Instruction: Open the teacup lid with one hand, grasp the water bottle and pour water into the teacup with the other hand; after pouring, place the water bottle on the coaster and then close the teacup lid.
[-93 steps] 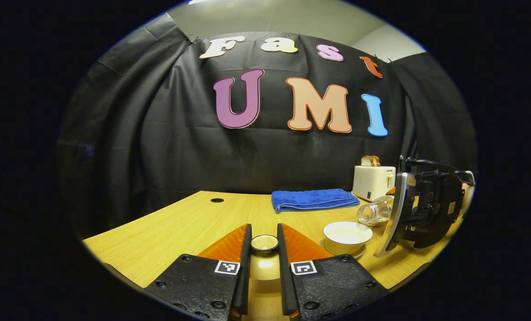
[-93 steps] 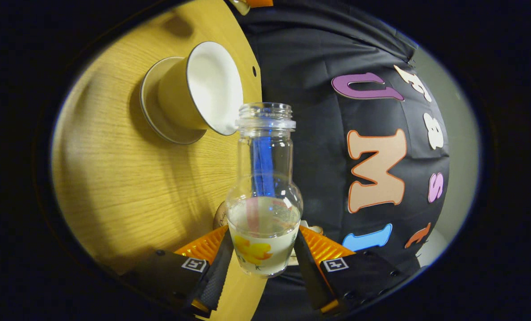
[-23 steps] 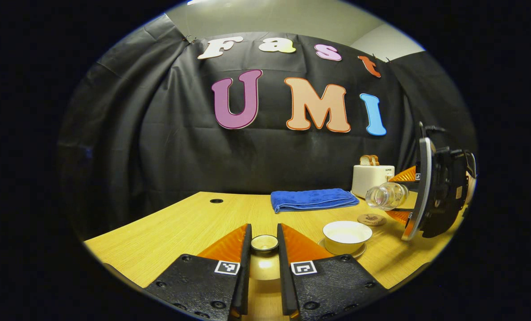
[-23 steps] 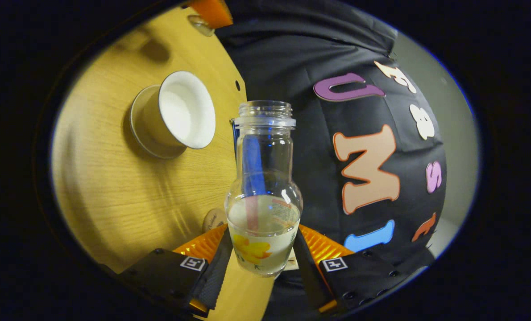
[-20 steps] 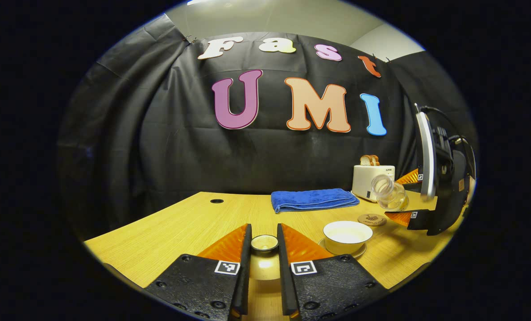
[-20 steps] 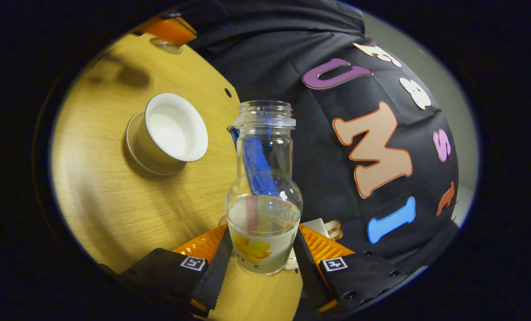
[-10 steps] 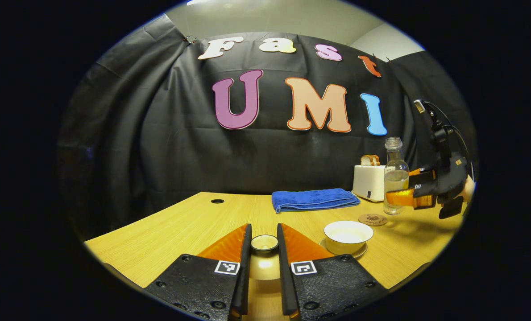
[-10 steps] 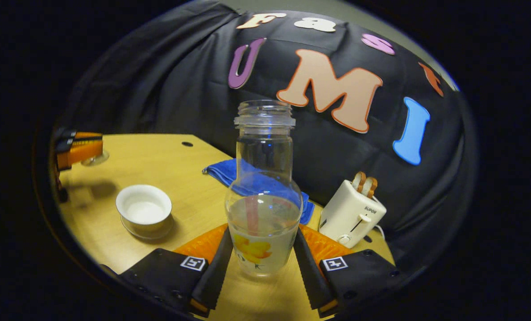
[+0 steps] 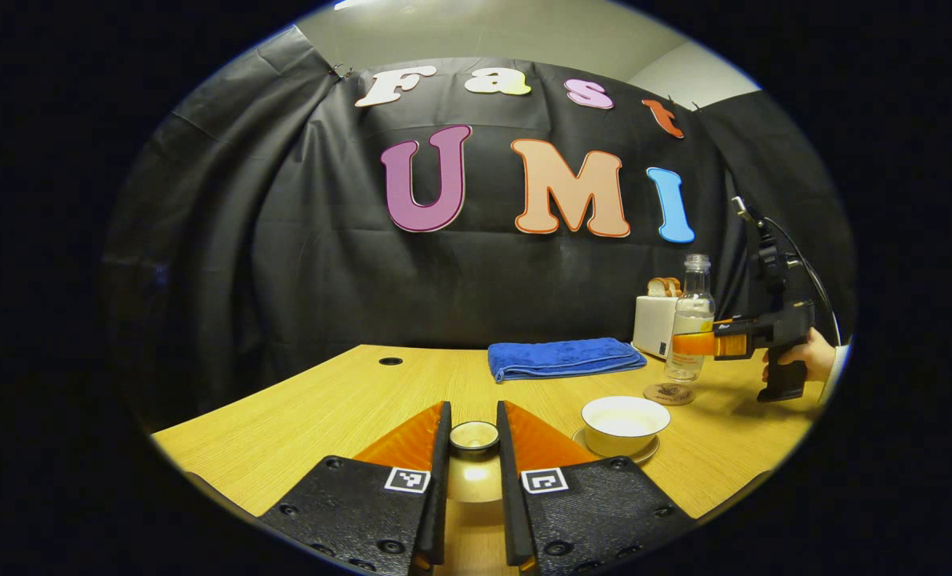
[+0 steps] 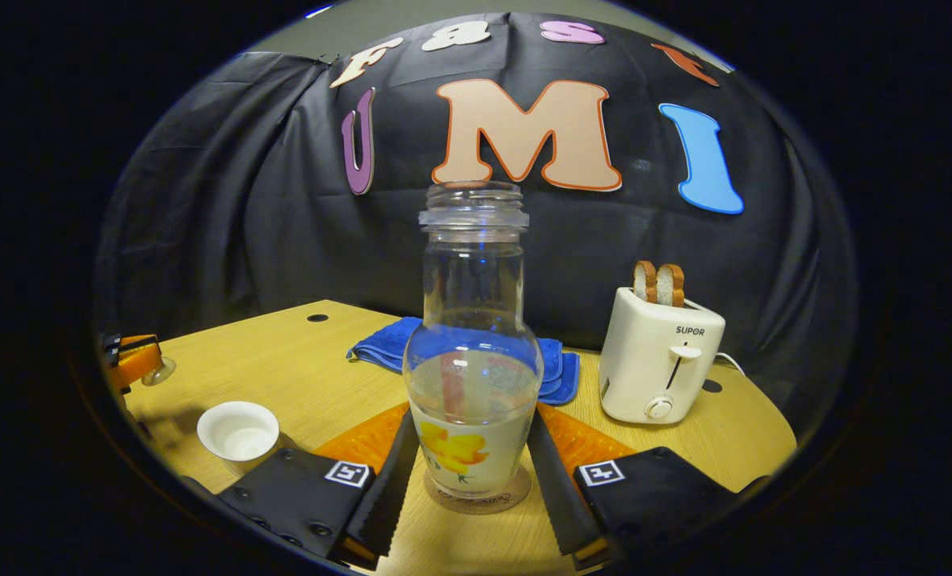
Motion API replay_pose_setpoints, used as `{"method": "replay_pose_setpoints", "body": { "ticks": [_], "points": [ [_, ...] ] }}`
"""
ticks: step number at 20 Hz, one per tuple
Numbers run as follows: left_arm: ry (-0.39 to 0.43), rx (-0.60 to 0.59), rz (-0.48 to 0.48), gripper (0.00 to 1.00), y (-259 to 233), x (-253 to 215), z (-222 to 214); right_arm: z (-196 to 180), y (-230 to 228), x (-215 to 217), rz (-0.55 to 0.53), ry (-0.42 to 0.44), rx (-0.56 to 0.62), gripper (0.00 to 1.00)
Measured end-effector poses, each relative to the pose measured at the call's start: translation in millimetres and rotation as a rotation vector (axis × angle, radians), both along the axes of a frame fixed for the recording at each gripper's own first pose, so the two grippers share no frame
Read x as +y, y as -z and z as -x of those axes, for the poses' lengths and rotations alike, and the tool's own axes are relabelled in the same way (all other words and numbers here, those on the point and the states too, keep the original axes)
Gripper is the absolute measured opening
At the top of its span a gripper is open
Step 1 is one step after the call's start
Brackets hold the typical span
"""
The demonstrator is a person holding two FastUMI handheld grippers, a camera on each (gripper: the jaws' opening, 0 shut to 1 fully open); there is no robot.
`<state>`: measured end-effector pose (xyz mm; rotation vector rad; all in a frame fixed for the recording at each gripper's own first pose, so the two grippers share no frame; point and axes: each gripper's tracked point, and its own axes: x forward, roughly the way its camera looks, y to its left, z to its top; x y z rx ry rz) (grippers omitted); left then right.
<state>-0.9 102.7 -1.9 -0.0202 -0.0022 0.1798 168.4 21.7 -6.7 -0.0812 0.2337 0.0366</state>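
The right gripper clamps both fingers on the lower body of the water bottle, which stands upright directly over the coaster; contact with it cannot be judged. The left gripper pinches the teacup lid by its knob above the table. The open teacup sits on its saucer, right of the left gripper, near the coaster.

Ahead of the left hand-held gripper bare desk runs to the blue towel. To its right stand the teacup, coaster and water bottle. Beyond the right hand-held gripper, right of the bottle, the toaster blocks passage.
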Motion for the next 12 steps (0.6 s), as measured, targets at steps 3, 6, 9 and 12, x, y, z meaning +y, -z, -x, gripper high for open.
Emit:
{"method": "replay_pose_setpoints", "body": {
  "ticks": [3, 6, 9, 12],
  "points": [
    [0.0, 0.001, -0.001, 0.27, 0, 0, 0, -8, 15, -6, 0.008, 0.013, 0.021, 0.8],
    [-0.001, 0.0, -0.001, 0.27, 0, 1, 0, -11, 27, -5, 0.008, 0.01, 0.044, 0.8],
    [0.0, 0.0, -0.001, 0.27, 0, 0, 1, -13, 34, -3, 0.016, 0.005, 0.051, 0.79],
    [0.0, 0.0, -0.001, 0.27, 0, 0, 0, -16, 36, -5, 0.01, 0.016, 0.05, 0.79]
  ]
}}
